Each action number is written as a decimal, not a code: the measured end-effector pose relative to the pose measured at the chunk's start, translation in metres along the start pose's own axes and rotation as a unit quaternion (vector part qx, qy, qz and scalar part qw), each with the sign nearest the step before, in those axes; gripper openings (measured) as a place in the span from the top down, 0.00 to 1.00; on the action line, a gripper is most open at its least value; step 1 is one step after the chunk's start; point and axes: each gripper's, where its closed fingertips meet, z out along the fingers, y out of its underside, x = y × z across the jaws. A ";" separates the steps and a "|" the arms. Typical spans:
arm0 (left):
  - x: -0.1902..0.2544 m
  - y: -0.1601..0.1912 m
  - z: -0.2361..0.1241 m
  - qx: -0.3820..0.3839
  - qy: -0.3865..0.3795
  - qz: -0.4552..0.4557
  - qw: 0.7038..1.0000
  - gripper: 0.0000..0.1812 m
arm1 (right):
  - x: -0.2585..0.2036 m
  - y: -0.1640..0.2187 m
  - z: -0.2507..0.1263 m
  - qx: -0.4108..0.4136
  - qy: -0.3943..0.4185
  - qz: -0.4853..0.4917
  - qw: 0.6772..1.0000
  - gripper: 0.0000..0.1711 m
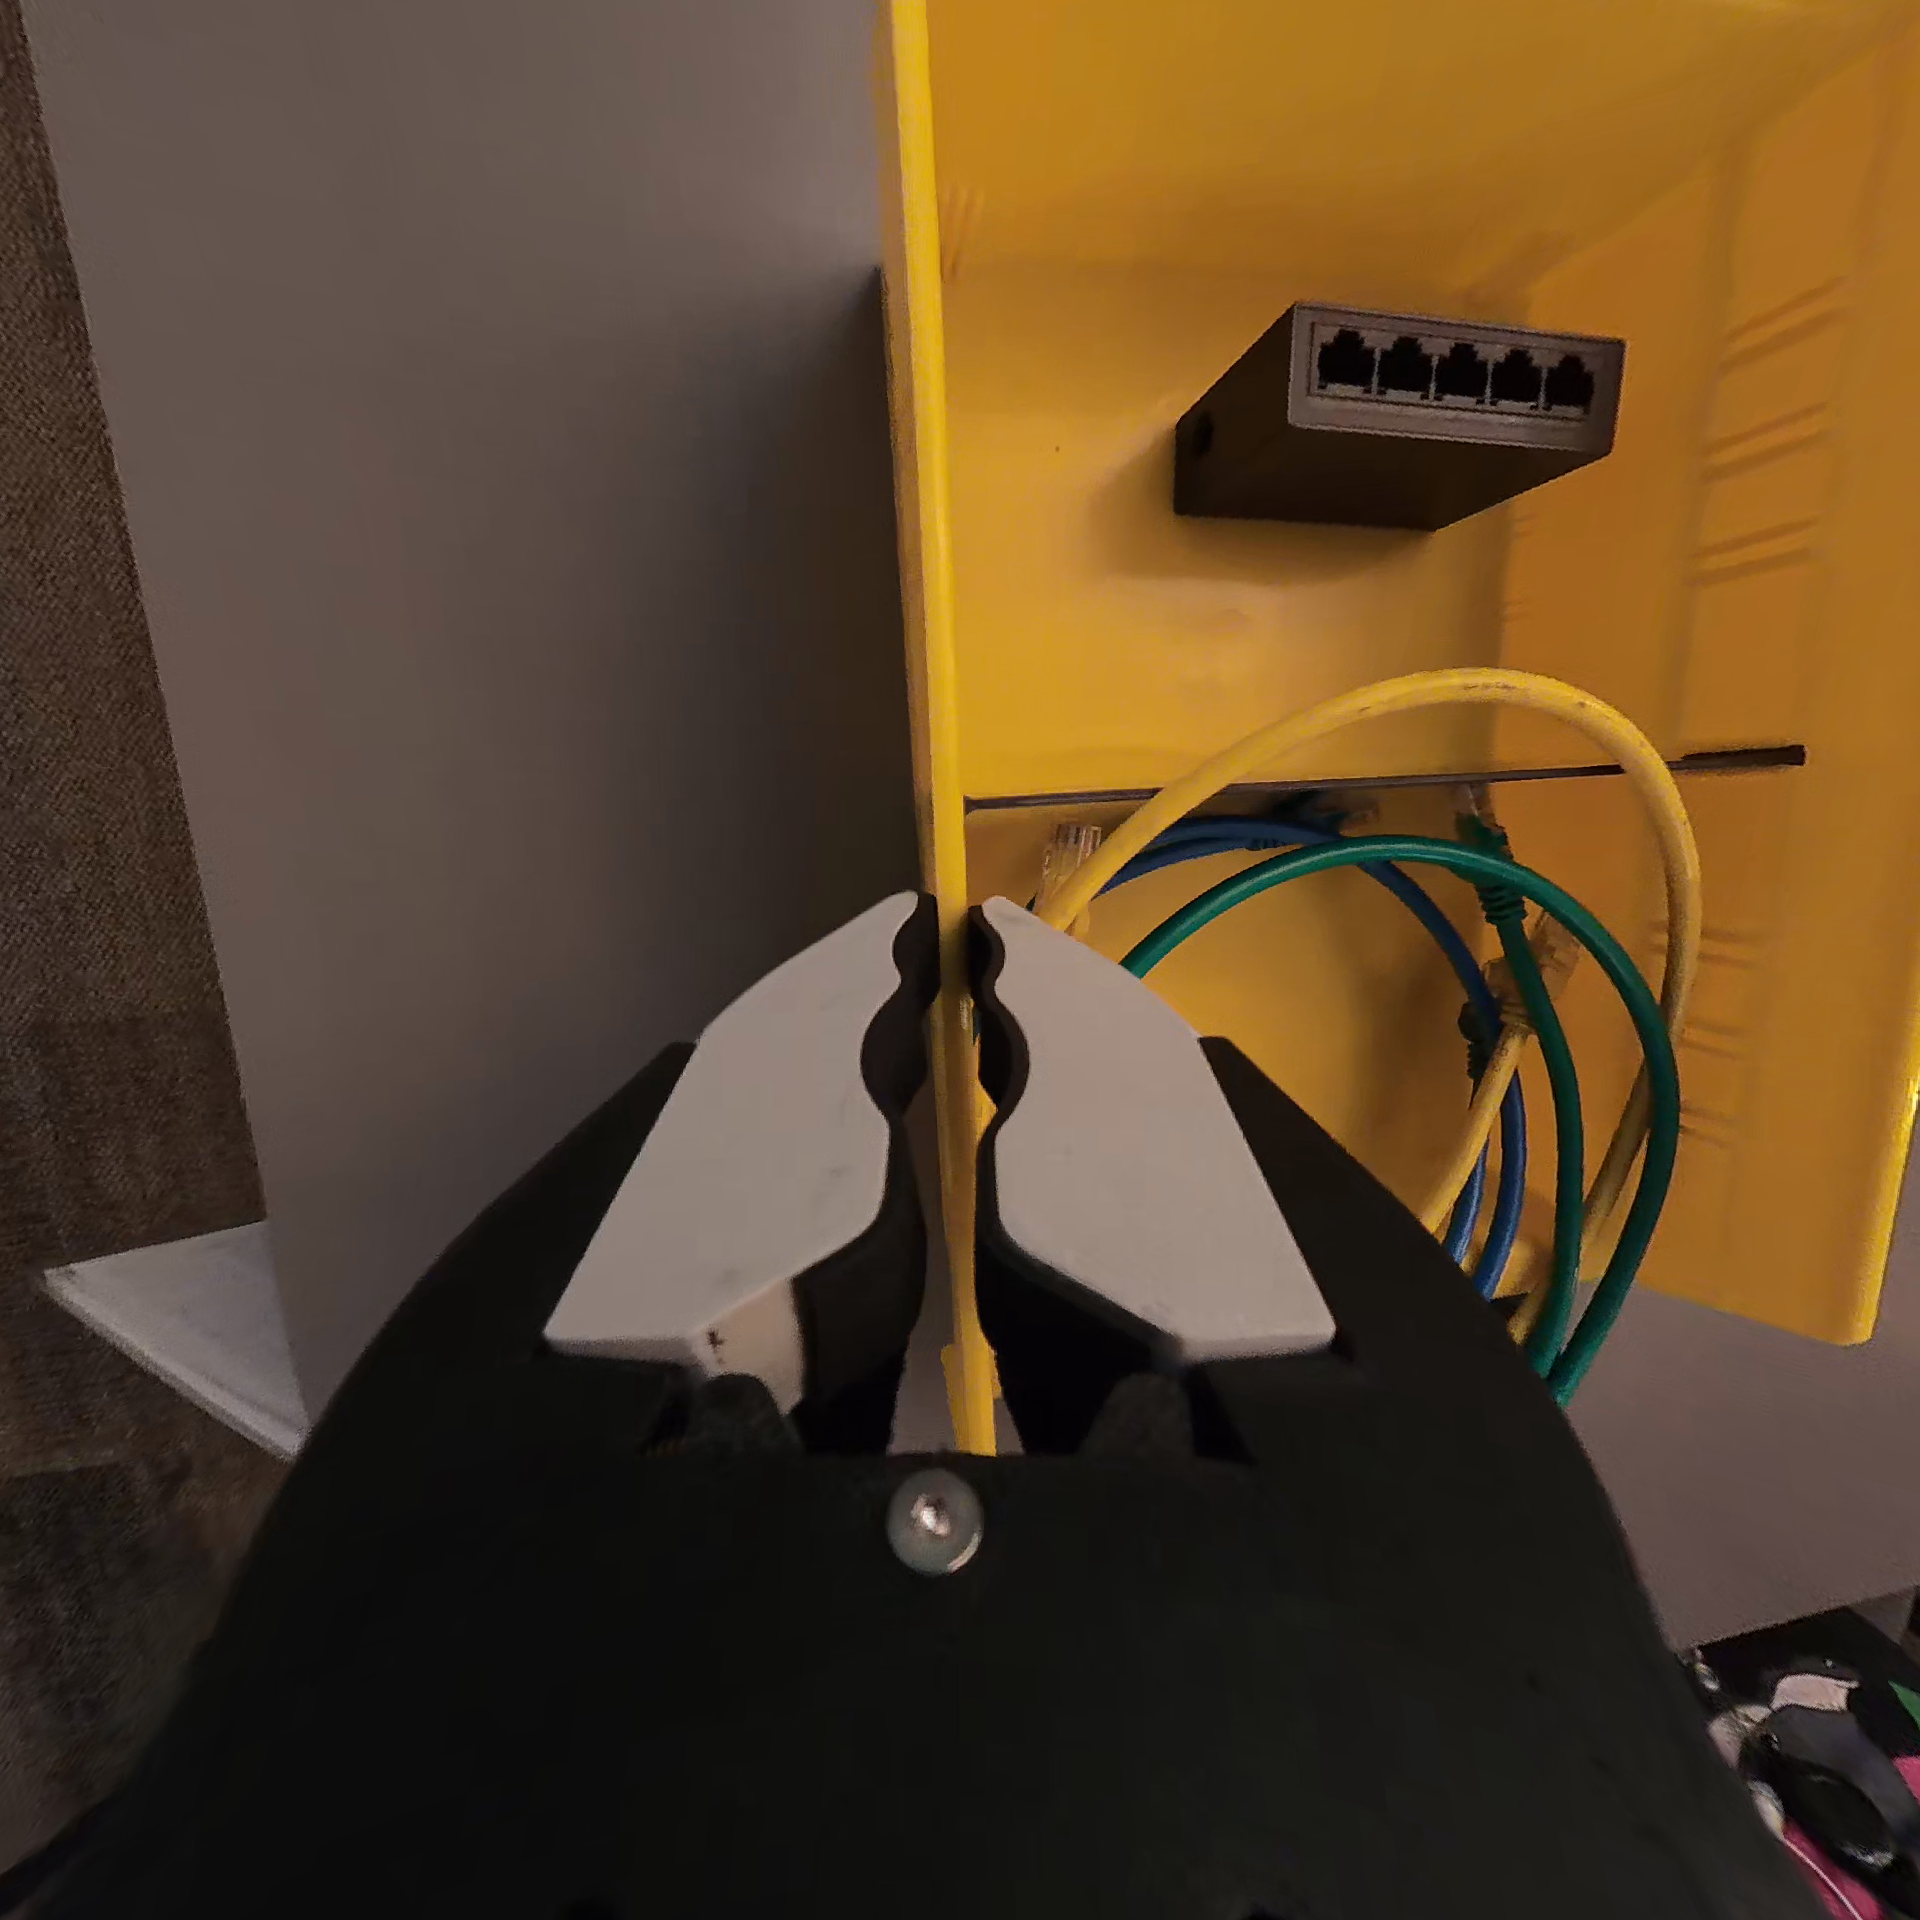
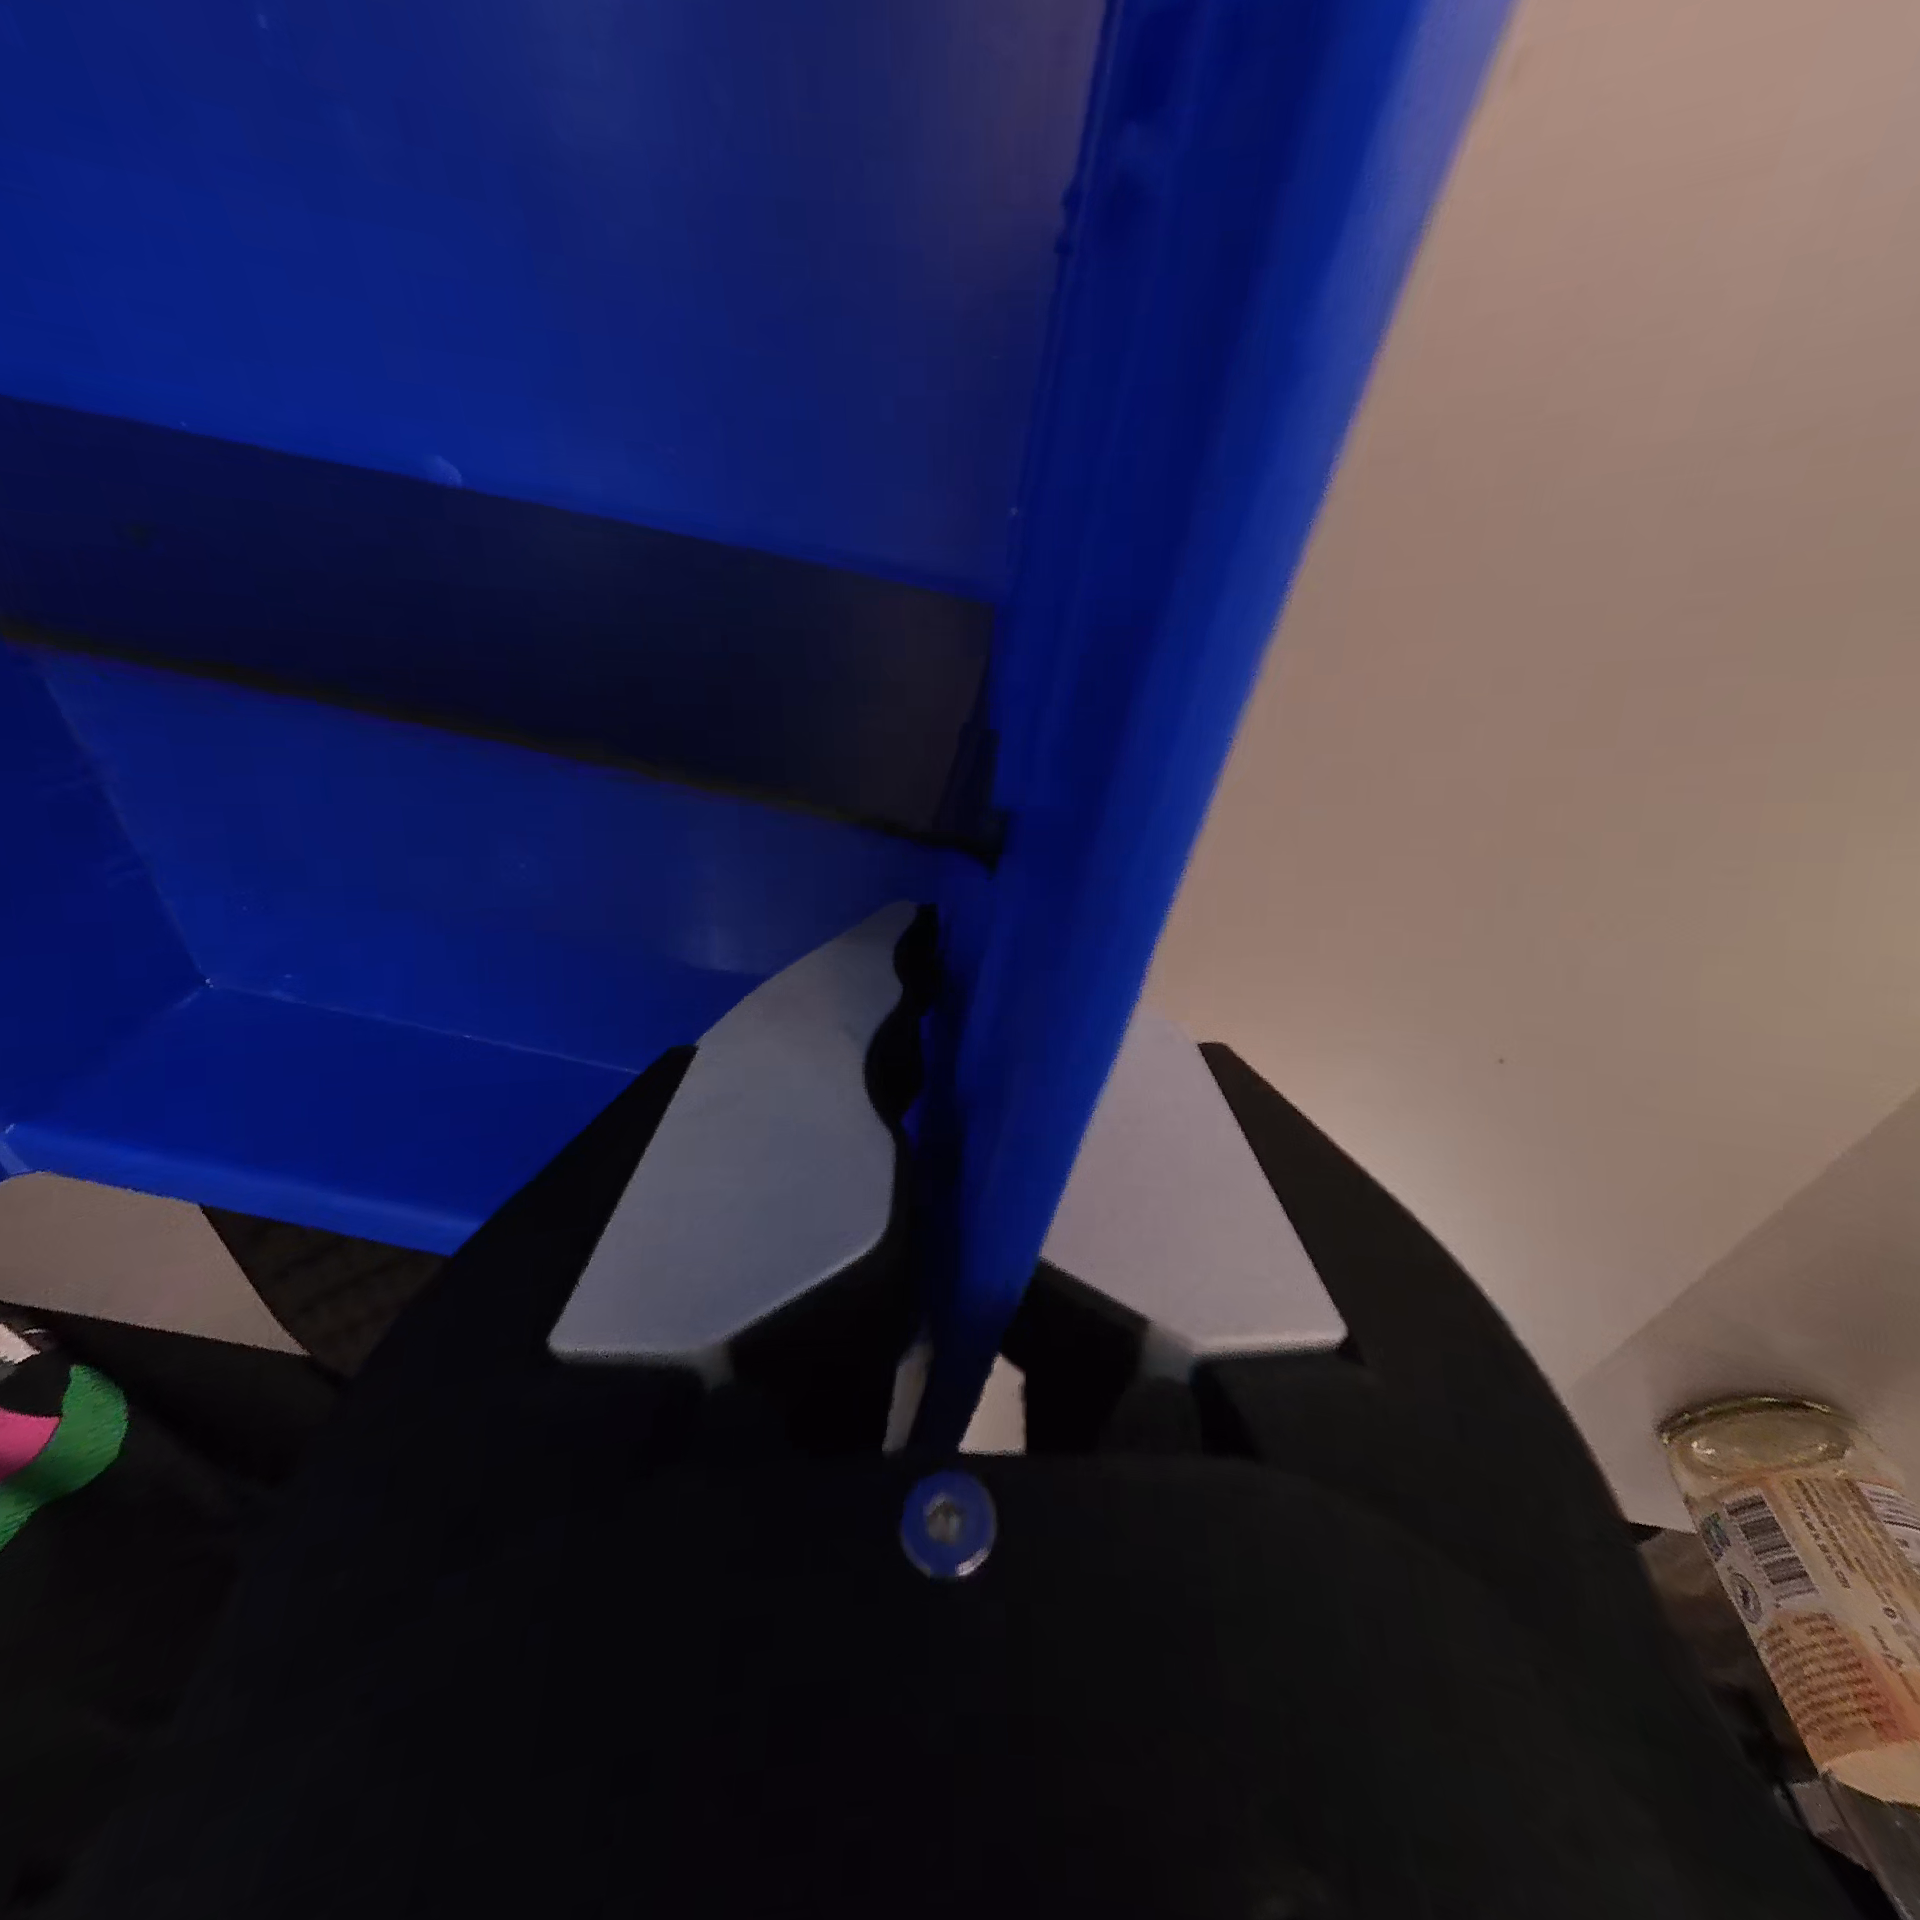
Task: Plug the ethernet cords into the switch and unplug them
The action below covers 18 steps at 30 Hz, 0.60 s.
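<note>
Left gripper [image 1: 954, 920] clamped on the side wall of a yellow bin [image 1: 1226, 644]. Inside the bin: dark switch [image 1: 1403, 421] on the back panel, all ports empty. Below a divider, yellow cord [image 1: 1382, 698], green cord [image 1: 1382, 852] and blue cord [image 1: 1184, 836] hang looped, unplugged. Right gripper [image 2: 940, 925] pinches the wall of a blue bin [image 2: 520, 312]. Jar [image 2: 1797, 1579] at lower right.

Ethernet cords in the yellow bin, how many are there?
3, all coiled below the switch in the yellow bin: a yellow cord looping highest, a green cord inside it, and a blue cord behind both. More may be hidden behind the loops.
</note>
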 end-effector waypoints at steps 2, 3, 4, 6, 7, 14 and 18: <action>0.001 0.000 0.000 0.008 0.011 -0.004 1.000 0.98 | 0.003 0.000 -0.001 0.008 0.012 -0.003 1.000 0.92; 0.001 -0.001 -0.001 0.012 0.016 -0.001 1.000 0.98 | 0.004 -0.001 -0.001 0.012 0.016 -0.003 1.000 0.90; 0.001 -0.001 -0.002 0.017 0.021 0.004 1.000 0.98 | 0.003 -0.001 -0.002 0.017 0.014 -0.002 1.000 0.87; 0.000 -0.005 -0.008 0.039 0.022 0.023 0.999 0.97 | -0.001 -0.001 -0.008 0.030 0.000 0.003 1.000 0.79; -0.003 -0.009 -0.013 0.055 0.011 0.034 0.998 0.94 | -0.007 0.000 -0.012 0.032 -0.018 0.003 0.999 0.79; 0.024 -0.038 -0.060 0.161 -0.007 0.186 0.969 0.74 | -0.008 -0.007 -0.086 0.151 0.008 -0.013 0.988 0.76; 0.071 -0.034 -0.059 0.142 0.033 0.285 0.947 0.68 | -0.050 -0.043 -0.165 0.366 -0.003 -0.094 0.926 0.74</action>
